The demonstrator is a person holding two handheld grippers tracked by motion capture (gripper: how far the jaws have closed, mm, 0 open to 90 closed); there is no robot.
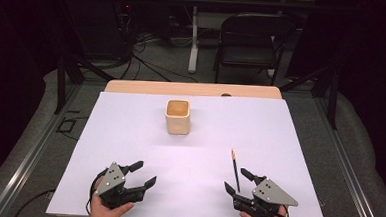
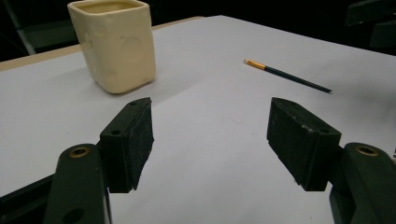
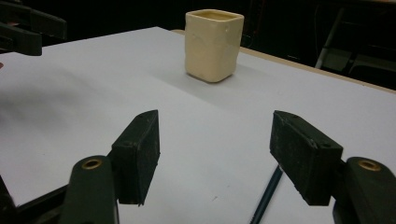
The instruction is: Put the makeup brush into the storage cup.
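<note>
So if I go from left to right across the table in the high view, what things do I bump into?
Left gripper → cream cup → pencil → right gripper

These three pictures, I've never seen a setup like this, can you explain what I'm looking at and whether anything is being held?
A person sits at a table covered with white paper and holds a hand tool in each hand: the left gripper and the right gripper. The high view looks down from above. The other two come from cameras riding on each gripper, looking along its black jaws. On the paper stand a cream square cup and a dark pencil, which lies between the right gripper's jaws. Both grippers are open; nothing is held.
</note>
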